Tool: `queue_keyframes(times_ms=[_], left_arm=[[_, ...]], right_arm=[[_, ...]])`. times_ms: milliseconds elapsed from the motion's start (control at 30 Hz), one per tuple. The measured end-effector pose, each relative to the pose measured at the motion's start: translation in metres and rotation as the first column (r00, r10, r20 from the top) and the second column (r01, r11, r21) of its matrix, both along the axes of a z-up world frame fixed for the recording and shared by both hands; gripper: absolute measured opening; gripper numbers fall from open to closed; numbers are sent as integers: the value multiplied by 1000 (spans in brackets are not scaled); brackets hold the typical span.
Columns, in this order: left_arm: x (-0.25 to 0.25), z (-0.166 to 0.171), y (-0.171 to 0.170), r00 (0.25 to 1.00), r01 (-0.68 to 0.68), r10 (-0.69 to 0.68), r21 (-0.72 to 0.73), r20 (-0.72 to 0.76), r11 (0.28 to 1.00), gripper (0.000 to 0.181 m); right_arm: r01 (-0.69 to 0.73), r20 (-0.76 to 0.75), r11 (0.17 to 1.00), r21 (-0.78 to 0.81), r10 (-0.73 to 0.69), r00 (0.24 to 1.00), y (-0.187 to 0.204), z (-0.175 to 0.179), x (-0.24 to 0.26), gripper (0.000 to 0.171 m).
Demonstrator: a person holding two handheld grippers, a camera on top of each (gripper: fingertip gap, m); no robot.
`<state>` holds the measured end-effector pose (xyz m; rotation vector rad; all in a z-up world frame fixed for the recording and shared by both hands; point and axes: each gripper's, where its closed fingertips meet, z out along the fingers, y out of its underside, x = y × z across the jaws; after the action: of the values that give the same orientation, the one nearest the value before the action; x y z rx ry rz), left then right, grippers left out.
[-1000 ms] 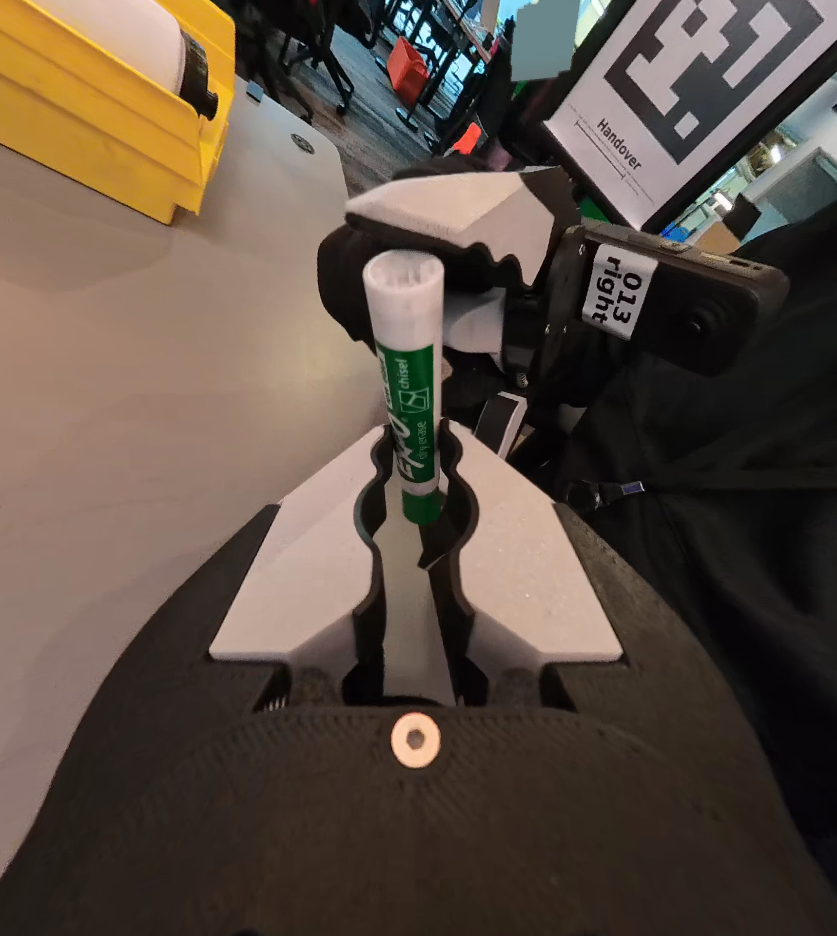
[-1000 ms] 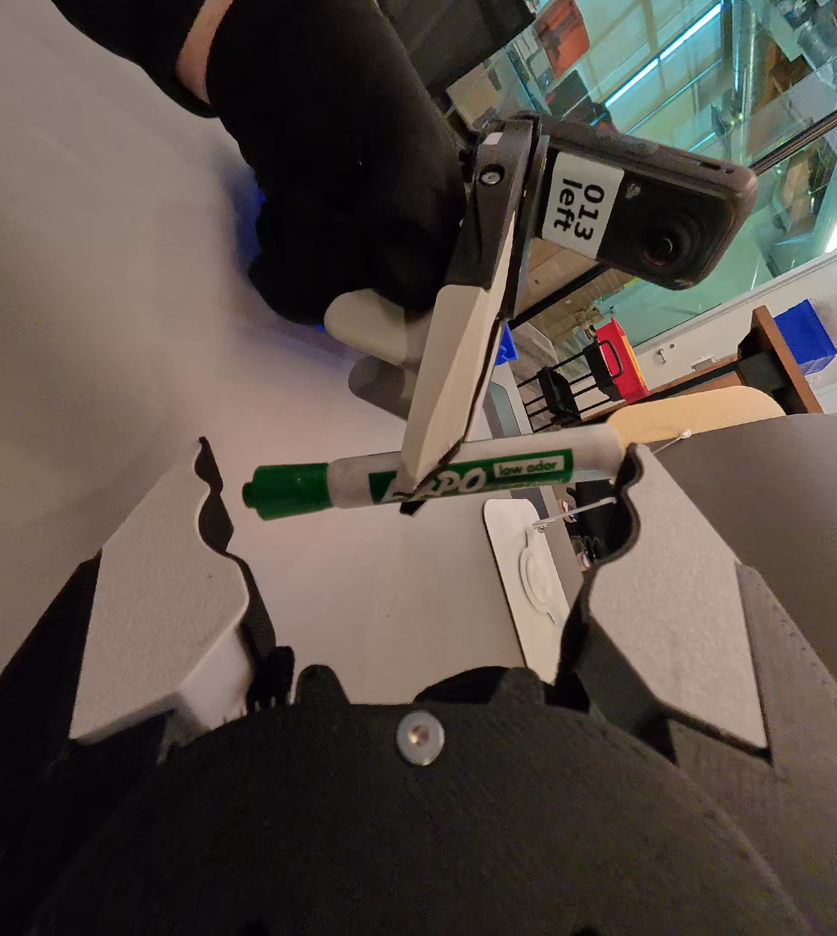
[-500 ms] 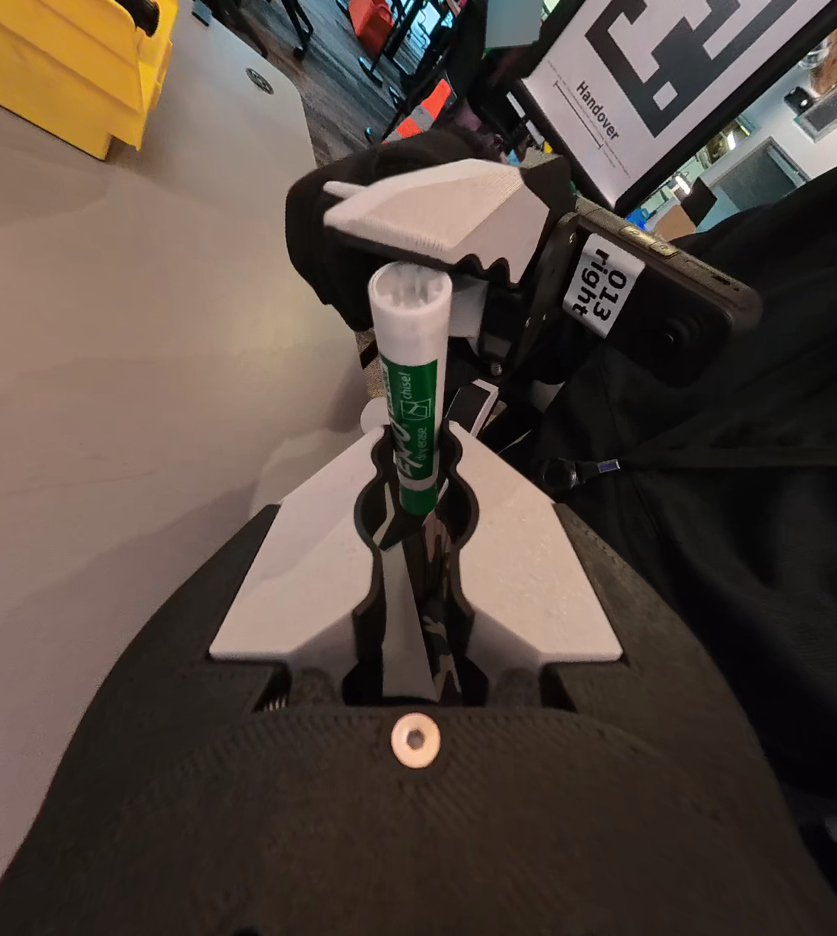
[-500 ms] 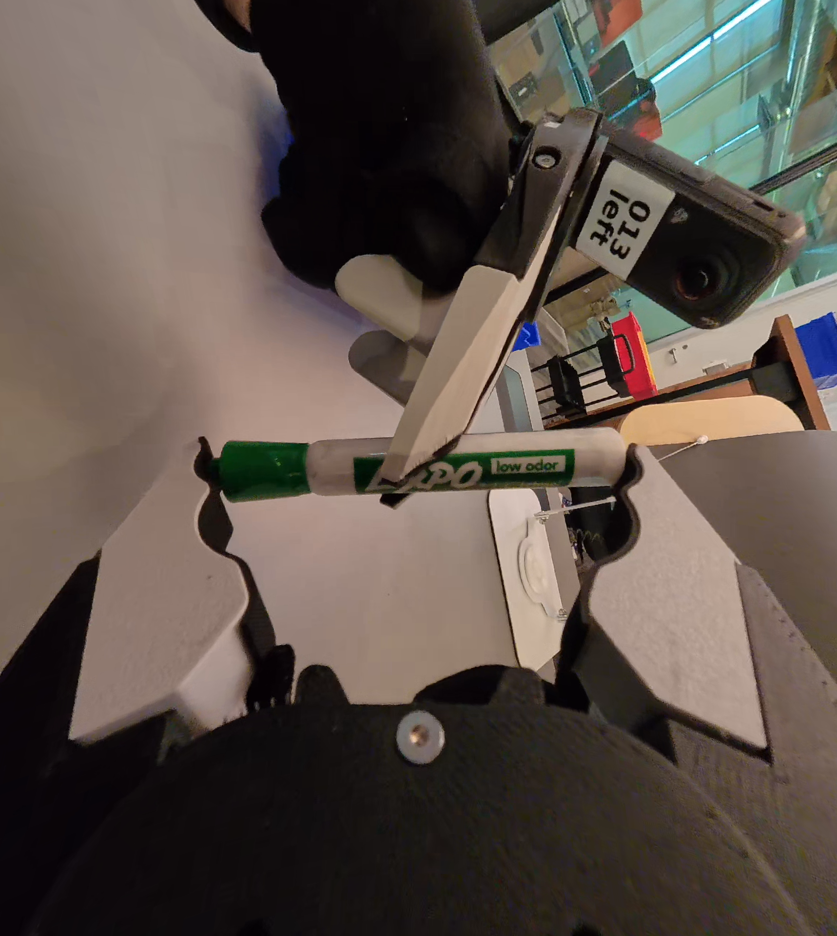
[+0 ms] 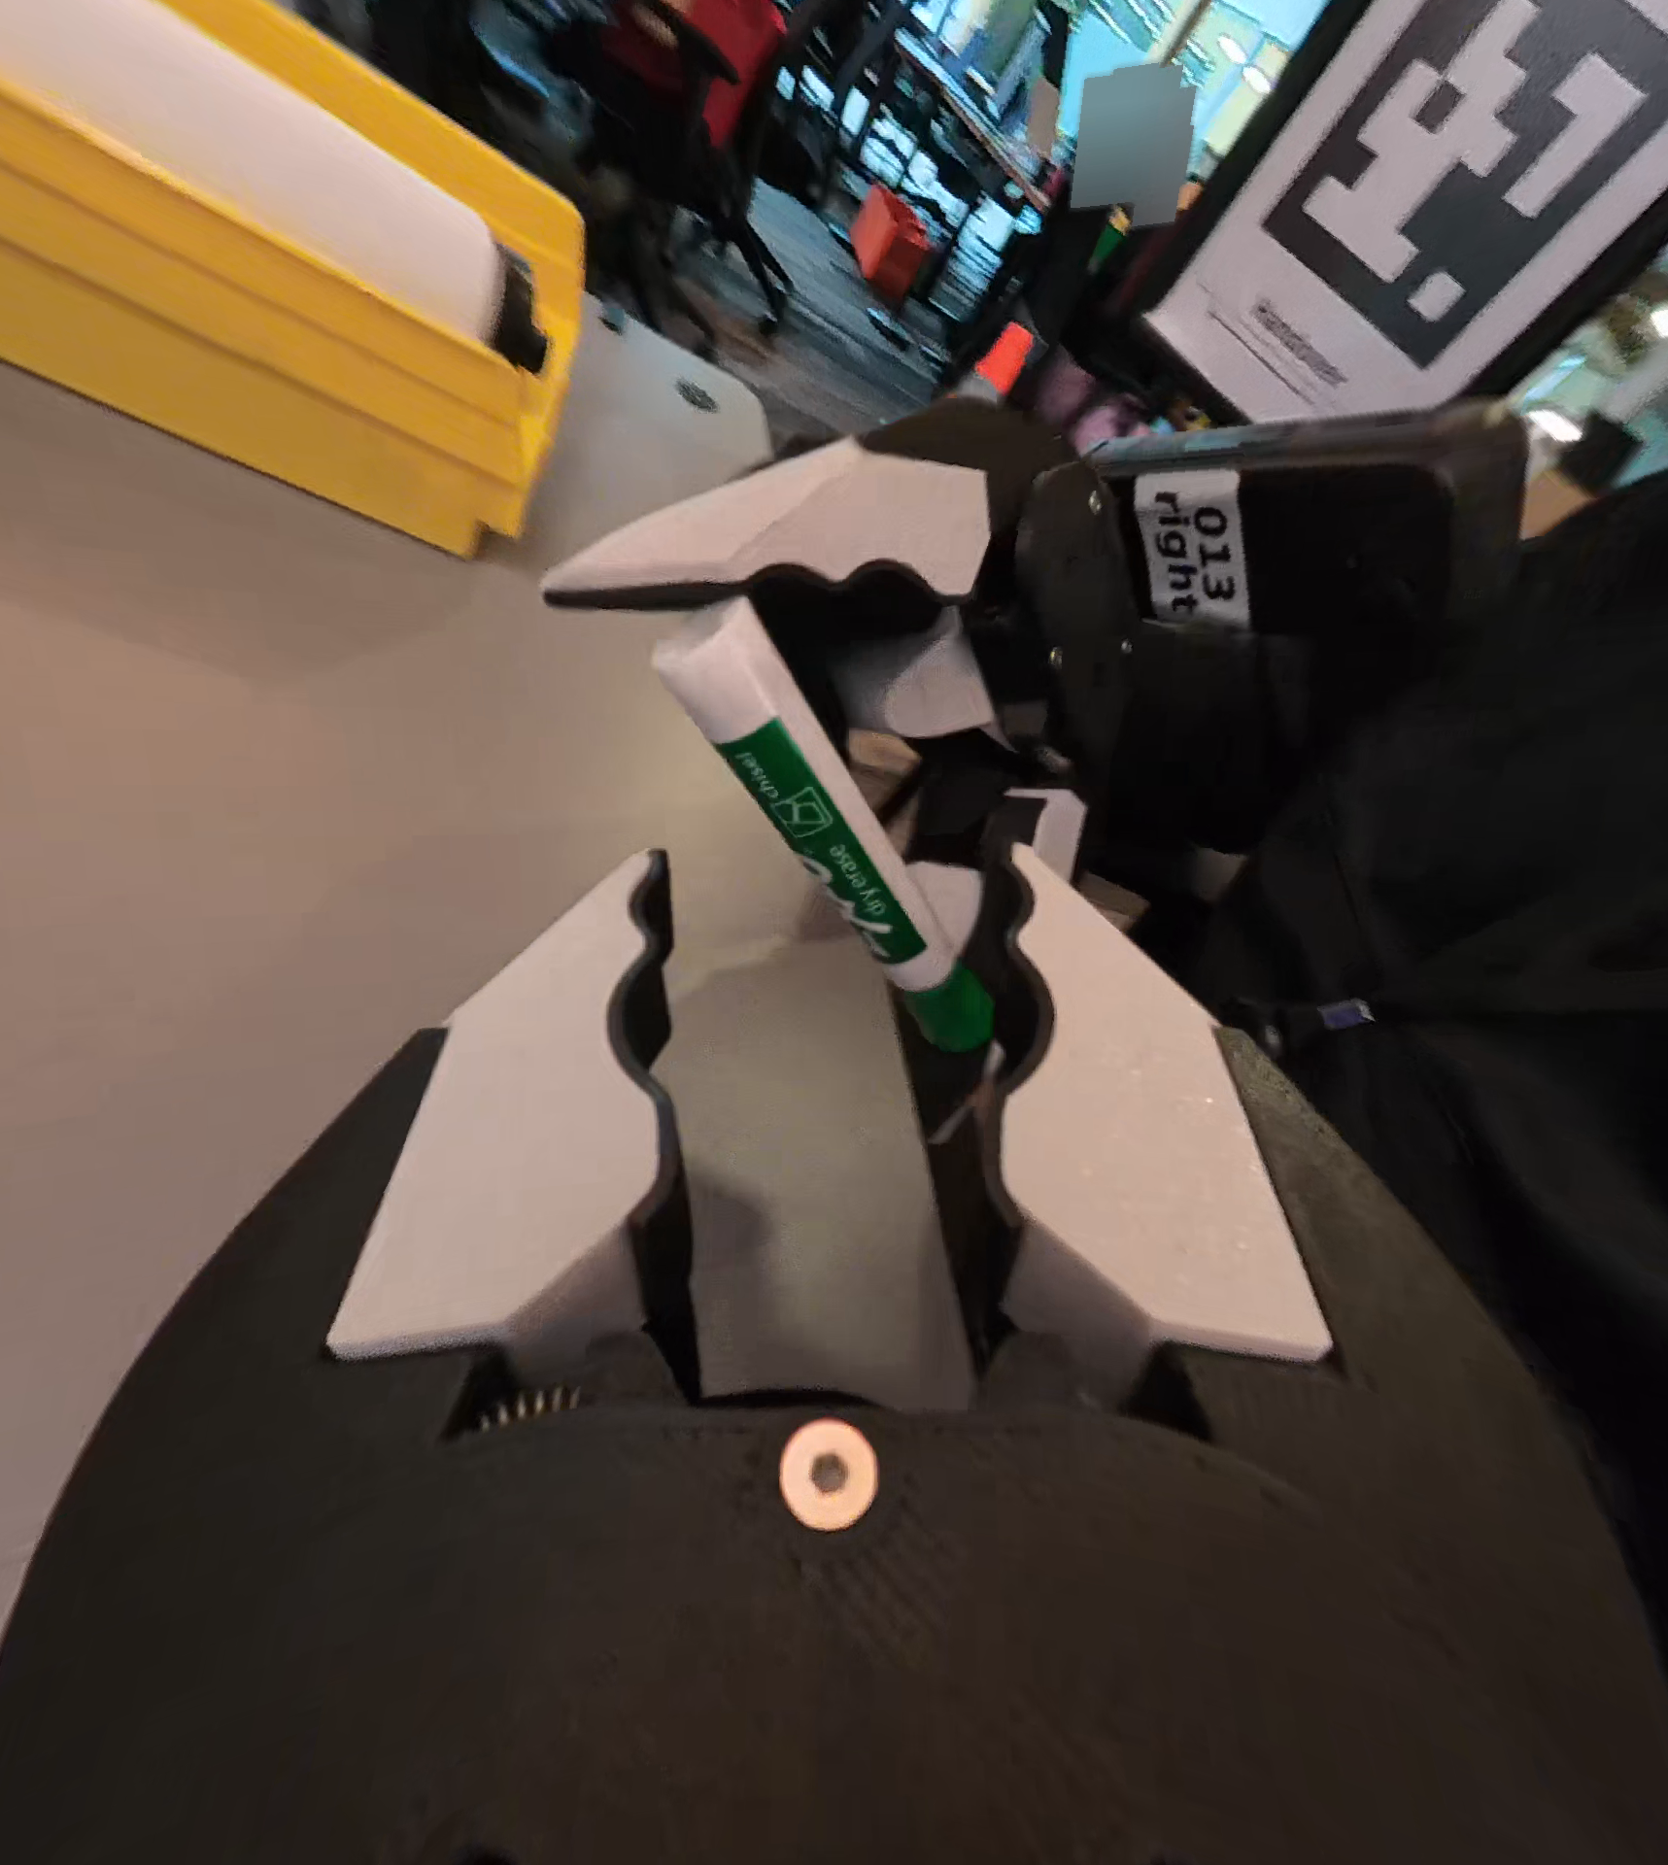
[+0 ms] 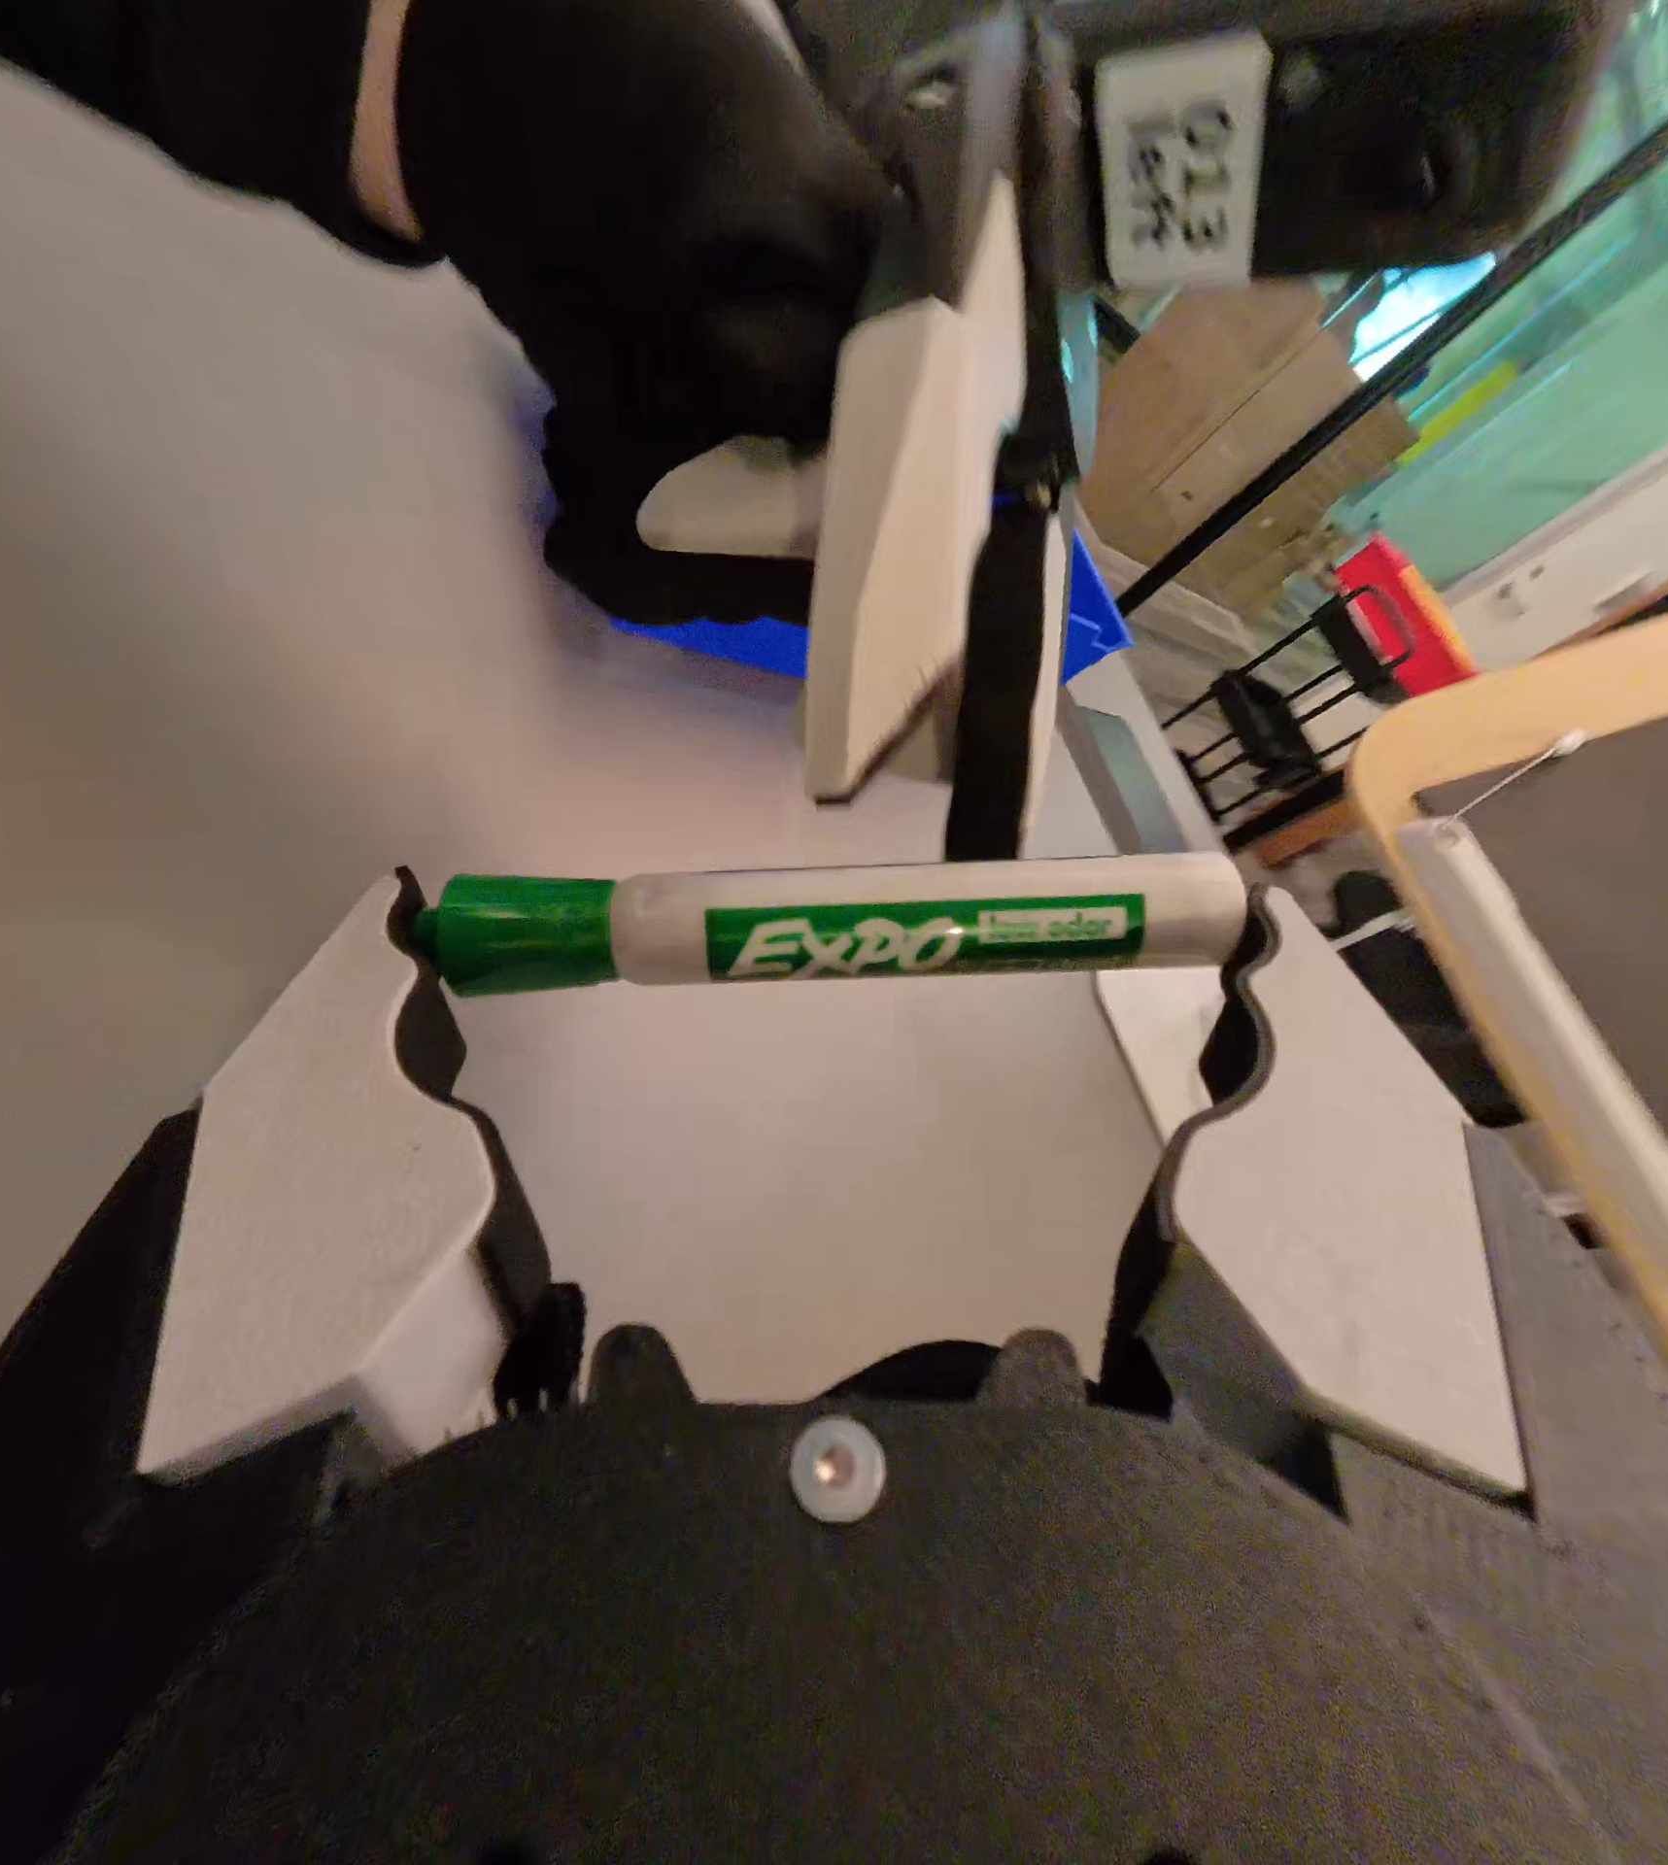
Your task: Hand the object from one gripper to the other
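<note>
Right gripper (image 6: 835,944) clamps marker (image 6: 840,934) endwise, cap to butt, between its fingertips | left gripper (image 5: 829,934) spread wide, marker untouched between its fingers | handover done; left only needs to back away.

In the left wrist view the marker's (image 5: 824,843) green cap dips behind the left gripper's (image 5: 829,913) right finger, and its white end sits tucked under the right gripper's (image 5: 789,595) upper finger, so contact there cannot be told. The yellow bin (image 5: 234,333) is cut off by the frame's left and top edges and smeared by motion. In the right wrist view the left gripper (image 6: 941,797) is blurred, its camera cropped by the top edge.
</note>
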<state>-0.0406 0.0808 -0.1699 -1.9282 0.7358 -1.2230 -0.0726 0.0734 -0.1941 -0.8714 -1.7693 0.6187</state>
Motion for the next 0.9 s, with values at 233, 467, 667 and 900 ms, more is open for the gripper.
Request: queue_keyframes(times_ms=[233,467,667,900], left_arm=[[-28,38,23,888,-89,348,631,-300,771,59],[14,27,7,689,299,492,826,-533,477,54],[20,7,11,628,365,511,802,-587,472,29],[11,10,15,647,282,500,790,-575,545,17]], right_arm=[[-156,-129,780,-605,98,987,-1,35,12,148],[-304,-210,451,-839,247,946,-21,50,22,148],[-332,-225,323,-886,324,919,-38,51,24,148],[-327,-247,331,-885,261,933,-29,54,17,151]])
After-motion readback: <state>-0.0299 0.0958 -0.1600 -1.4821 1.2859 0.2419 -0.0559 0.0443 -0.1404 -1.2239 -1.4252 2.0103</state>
